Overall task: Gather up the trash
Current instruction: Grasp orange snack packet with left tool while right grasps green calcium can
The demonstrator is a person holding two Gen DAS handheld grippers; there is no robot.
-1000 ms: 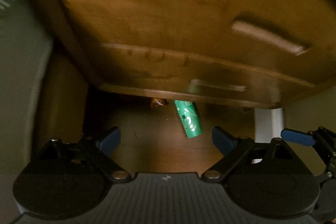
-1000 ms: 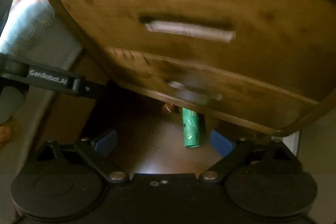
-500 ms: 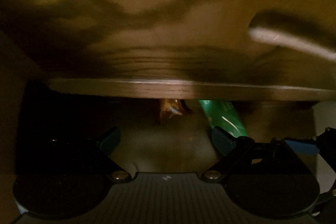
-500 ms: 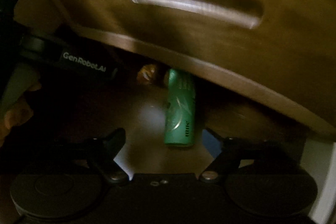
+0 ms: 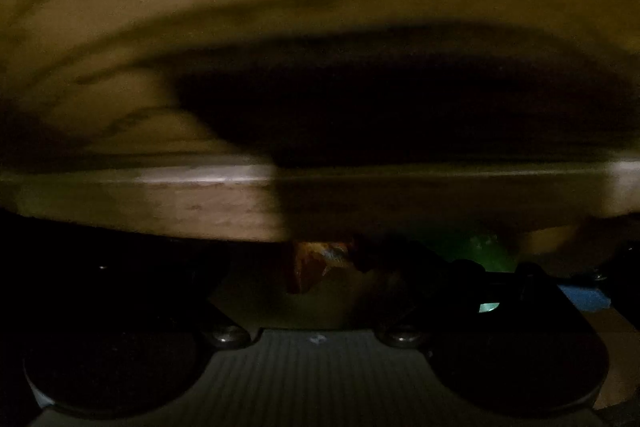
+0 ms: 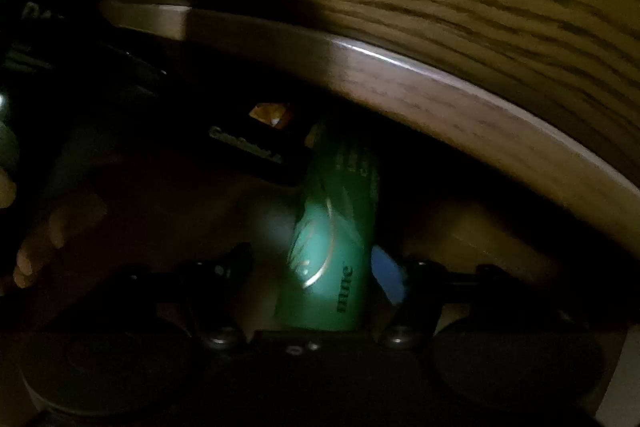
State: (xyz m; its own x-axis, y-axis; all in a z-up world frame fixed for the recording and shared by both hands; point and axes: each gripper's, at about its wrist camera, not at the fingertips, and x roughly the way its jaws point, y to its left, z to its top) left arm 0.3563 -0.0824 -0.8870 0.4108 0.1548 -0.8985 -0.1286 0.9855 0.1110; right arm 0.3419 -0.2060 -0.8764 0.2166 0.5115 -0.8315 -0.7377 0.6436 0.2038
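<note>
We saw the green can (image 6: 332, 255) lying on the dark floor under the wooden cabinet (image 6: 460, 3), between the fingers of the right gripper (image 6: 320, 267). Its jaws were closing around the can; contact stayed unclear. At eleven o'clock from the can sat an orange wrapper (image 6: 270, 115). The left gripper (image 5: 316, 291) was too dark to judge.

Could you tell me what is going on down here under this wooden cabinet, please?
A person is collecting trash from the dark floor under the wooden cabinet, with a claw in each hand. The right claw is closing around a green can lying between its fingers, though a firm grip is not clear yet. The left claw points at an orange wrapper further in, not yet gripped.
</note>
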